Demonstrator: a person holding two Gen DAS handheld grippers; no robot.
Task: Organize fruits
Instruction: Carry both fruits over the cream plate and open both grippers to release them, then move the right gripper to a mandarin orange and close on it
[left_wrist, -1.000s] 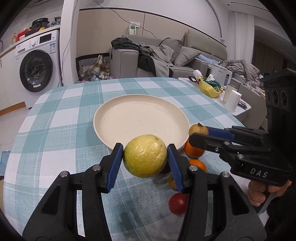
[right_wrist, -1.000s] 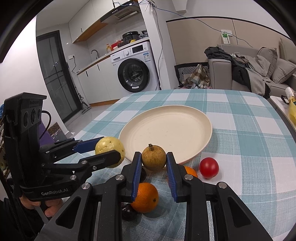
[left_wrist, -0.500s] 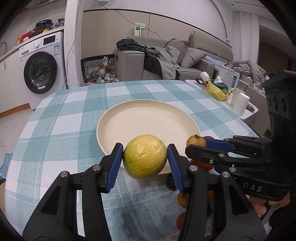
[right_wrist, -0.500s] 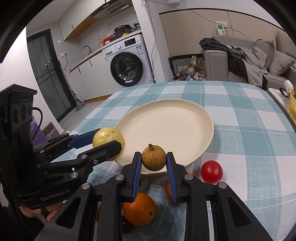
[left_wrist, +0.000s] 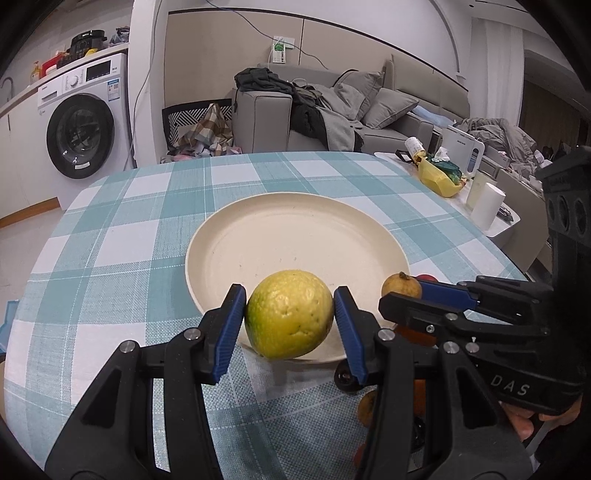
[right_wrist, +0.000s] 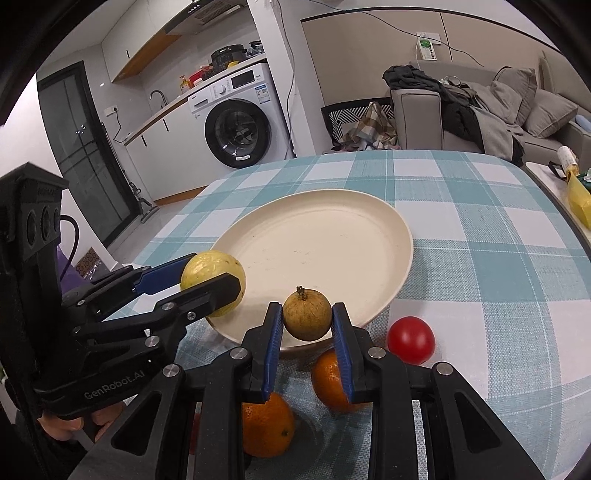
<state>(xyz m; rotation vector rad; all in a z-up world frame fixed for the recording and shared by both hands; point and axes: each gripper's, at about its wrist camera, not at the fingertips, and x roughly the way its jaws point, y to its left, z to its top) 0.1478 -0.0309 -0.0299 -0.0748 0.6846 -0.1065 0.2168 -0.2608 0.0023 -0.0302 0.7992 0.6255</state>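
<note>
My left gripper (left_wrist: 290, 320) is clamped on a large yellow-green citrus (left_wrist: 289, 314), blue pads pressed to both its sides, and holds it in the air over the near rim of the cream plate (left_wrist: 295, 236). My right gripper (right_wrist: 307, 334) is closed down narrow on a small brown round fruit (right_wrist: 307, 319) with a dry stem on top, also lifted just above the plate's near edge. The plate is bare and sits on a teal-and-white checked tablecloth (left_wrist: 122, 258).

The right wrist view shows what the left mostly hides: two oranges (right_wrist: 334, 380) on the cloth beneath my right gripper's fingers, one just behind the right pad, the other (right_wrist: 266, 424) nearer the camera, and one red tomato (right_wrist: 410, 339) beside the plate's right edge. In the left view those appear only as slivers behind the black arms, and a small dark round thing (left_wrist: 345, 376) shows by the plate that I cannot identify.

The left view alone shows a side table with a yellow bag (left_wrist: 437, 179) and a white roll (left_wrist: 487, 208). Both views show one washing machine (right_wrist: 240, 118) and one grey sofa (left_wrist: 332, 114).

Count: one plate, one citrus, one brown fruit, two oranges, one tomato.
</note>
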